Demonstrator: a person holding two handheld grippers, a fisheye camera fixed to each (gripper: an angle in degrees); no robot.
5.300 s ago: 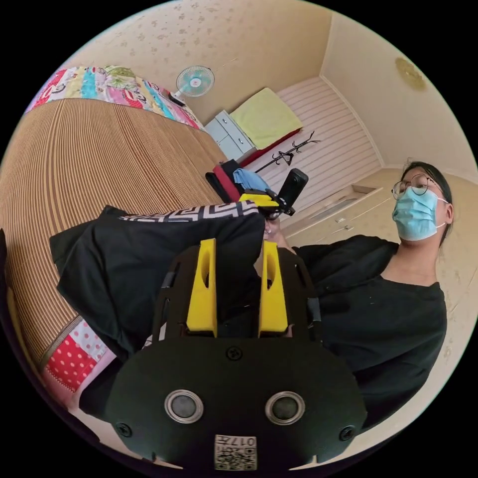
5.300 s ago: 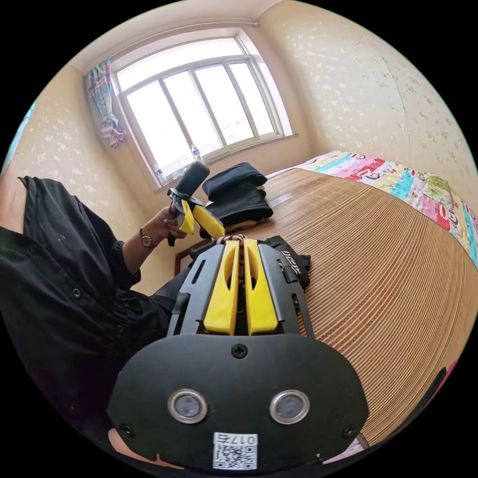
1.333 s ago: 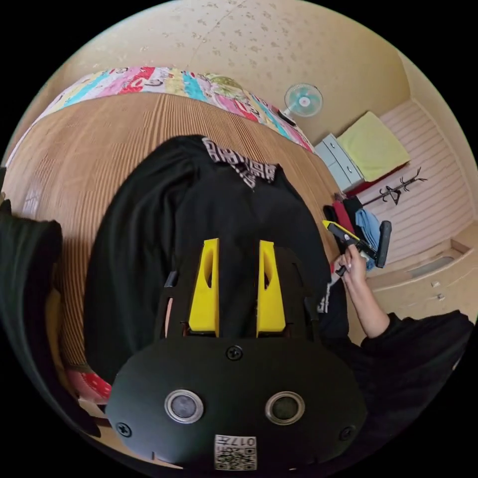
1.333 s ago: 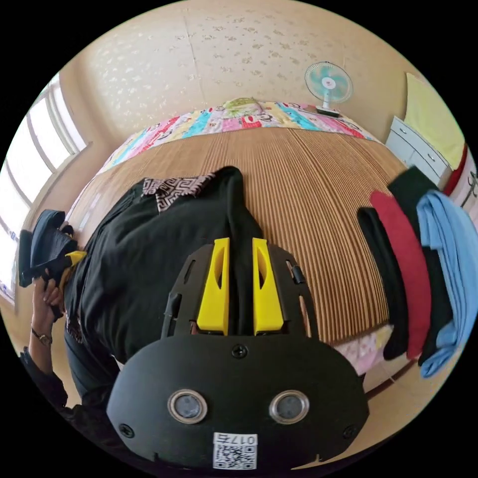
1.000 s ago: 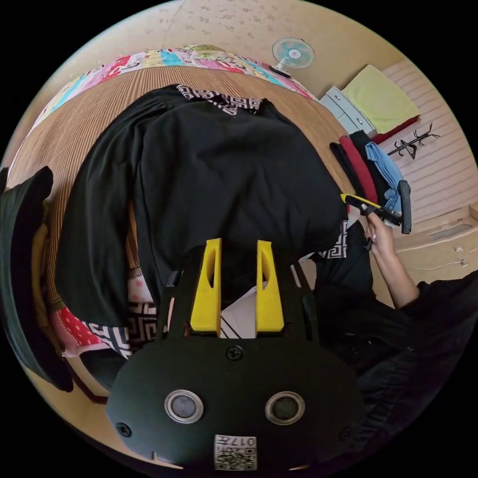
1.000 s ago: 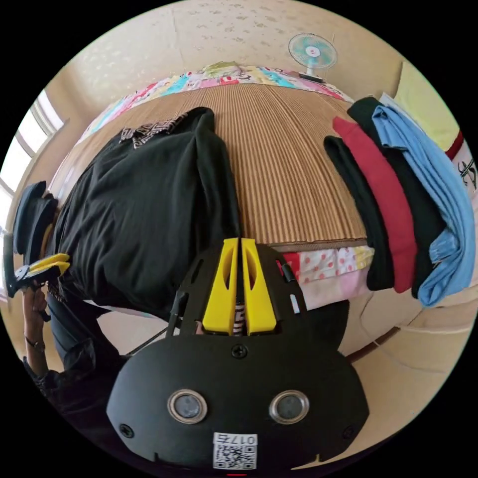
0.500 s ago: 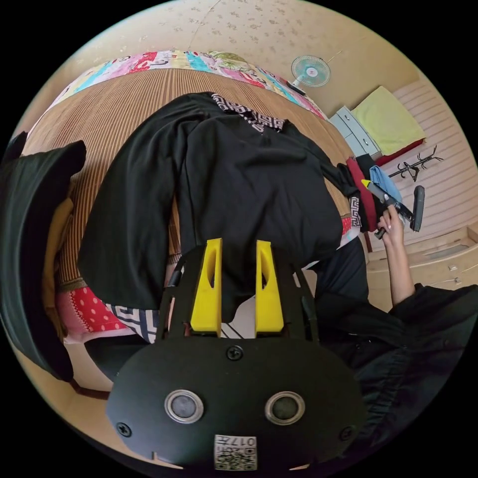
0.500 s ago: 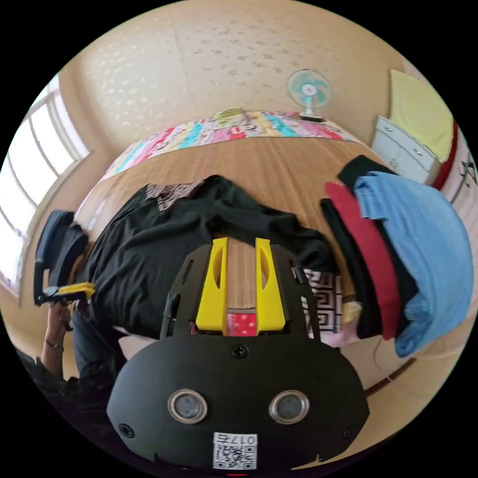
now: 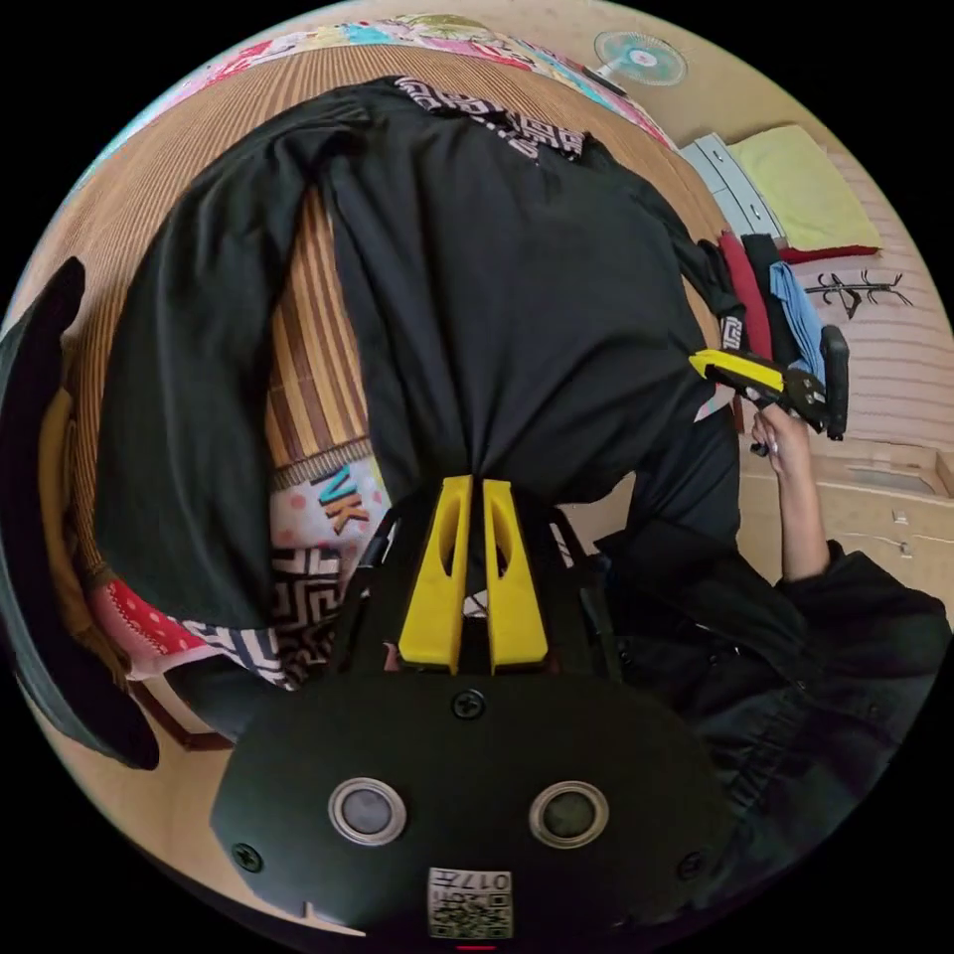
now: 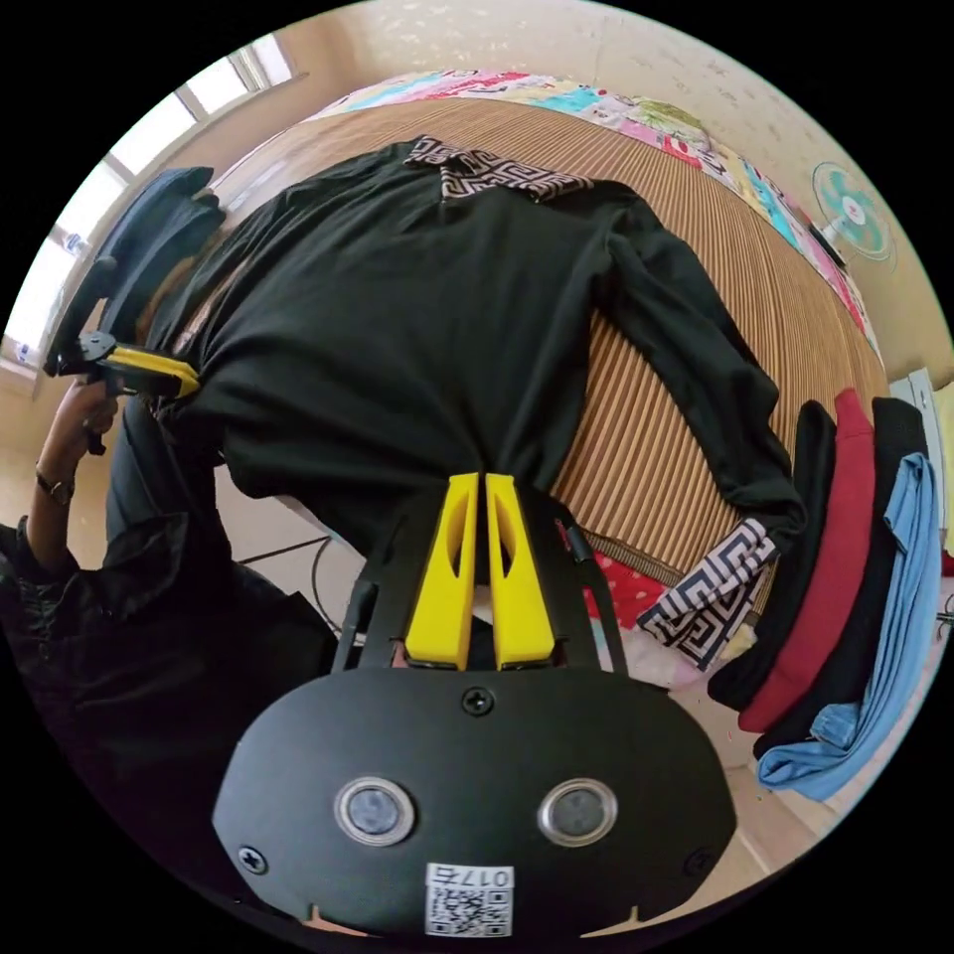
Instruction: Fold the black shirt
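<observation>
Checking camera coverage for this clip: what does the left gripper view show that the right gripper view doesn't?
Left gripper view: a coat rack and the person's right hand.
Right gripper view: the window and a wristwatch.
Shared: the black shirt spread on the bamboo mat, the left gripper and right gripper each shut on its hem, the fan, and the stack of folded clothes.

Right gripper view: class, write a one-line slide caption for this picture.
Right gripper shut on the hem of the black shirt, spread over the bamboo mat.
</observation>
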